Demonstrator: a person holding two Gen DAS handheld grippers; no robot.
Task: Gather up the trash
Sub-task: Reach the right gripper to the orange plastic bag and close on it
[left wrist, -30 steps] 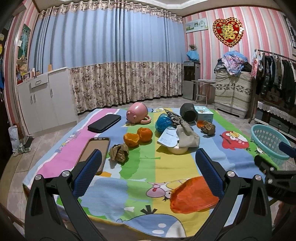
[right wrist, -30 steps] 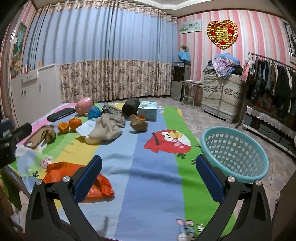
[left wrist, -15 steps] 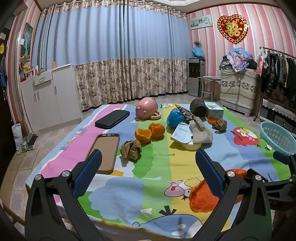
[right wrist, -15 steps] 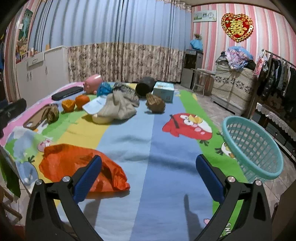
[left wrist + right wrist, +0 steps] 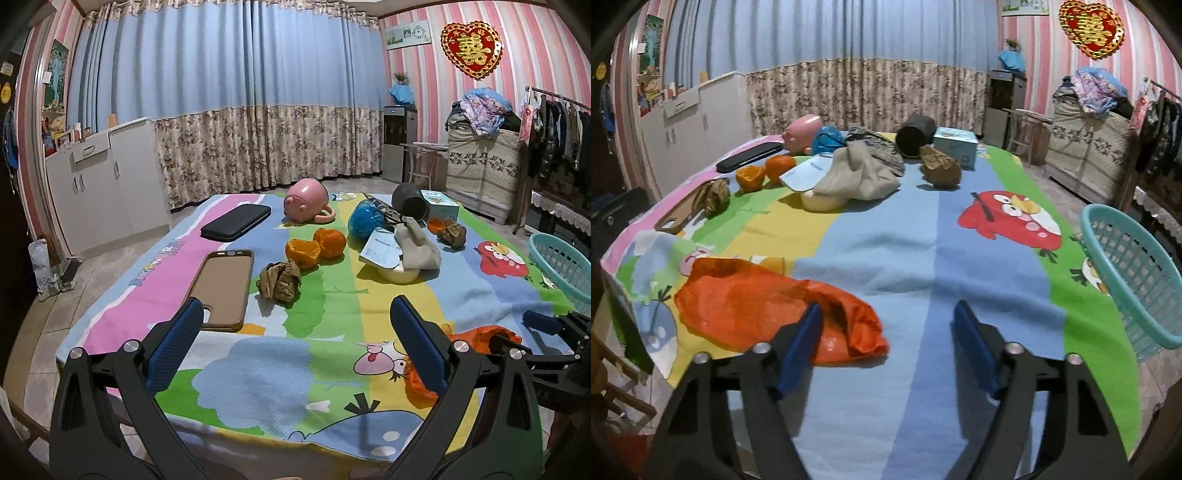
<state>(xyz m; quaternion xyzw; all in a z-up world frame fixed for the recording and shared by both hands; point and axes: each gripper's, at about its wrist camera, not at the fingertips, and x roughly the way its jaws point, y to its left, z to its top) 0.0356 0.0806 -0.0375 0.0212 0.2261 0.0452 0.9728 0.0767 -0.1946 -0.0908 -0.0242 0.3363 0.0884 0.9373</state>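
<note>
An orange plastic bag [image 5: 757, 299] lies crumpled at the near edge of the cartoon-print blanket [image 5: 886, 251]. My right gripper [image 5: 886, 332] sits low over the bag's right end. Its jaws are closing: the left fingertip [image 5: 809, 325] is against the bag's folded edge, while the right one is over bare blanket. In the left wrist view the bag [image 5: 480, 339] and the right gripper [image 5: 546, 325] show at far right. My left gripper [image 5: 295, 343] hangs open above the blanket's near edge, holding nothing. A crumpled brown paper [image 5: 279, 278] lies ahead of it.
A teal basket [image 5: 1126, 266] stands off the blanket's right edge. Orange peels [image 5: 303, 253], a phone case [image 5: 225, 284], a dark wallet [image 5: 236, 221], a pink mug [image 5: 306, 201], a beige bag [image 5: 857, 173] and another brown wad [image 5: 940, 168] are scattered further back.
The right gripper dropped and tilted down toward the orange bag, and its jaws narrowed around the bag's right end. The left gripper shifted slightly and stayed open.
</note>
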